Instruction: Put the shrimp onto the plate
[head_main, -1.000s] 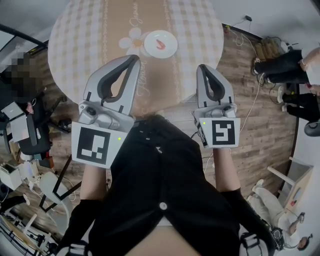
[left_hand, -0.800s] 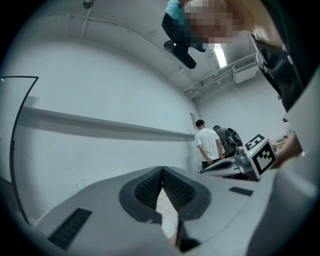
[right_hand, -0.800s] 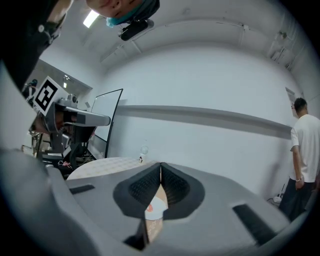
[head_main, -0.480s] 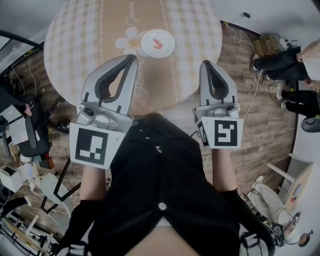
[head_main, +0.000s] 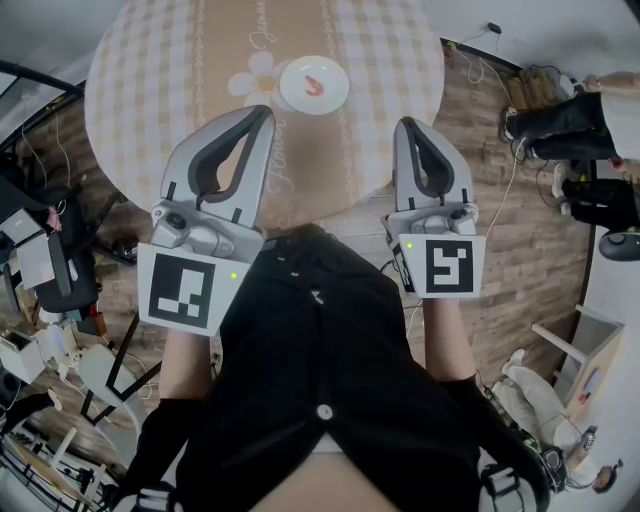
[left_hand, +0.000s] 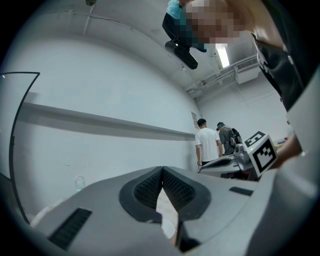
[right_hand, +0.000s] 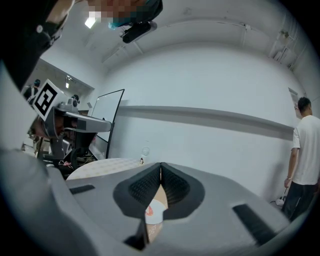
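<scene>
Since a second ago almost nothing has moved: the round table (head_main: 160, 90) and the plate (head_main: 336, 96) have slid only a touch to the left in our head view, and both grippers hang where they were, in front of our black top and short of the table's near edge.

Our left gripper (head_main: 266, 113) has its jaws brought together at the tips, with nothing between the pads; its own view (left_hand: 162, 169) shows the two ribbed pads meeting in a single seam. Our right gripper (head_main: 408, 124) is likewise fully closed and empty, its pads (right_hand: 172, 187) pressed together along a line. Neither gripper touches the table or anything on it.

The shrimp (head_main: 315, 84) already lies in the middle of the white plate, which stands on the tan stripe of the checked cloth, just beside a printed flower (head_main: 252, 84), well apart from both grippers.
</scene>
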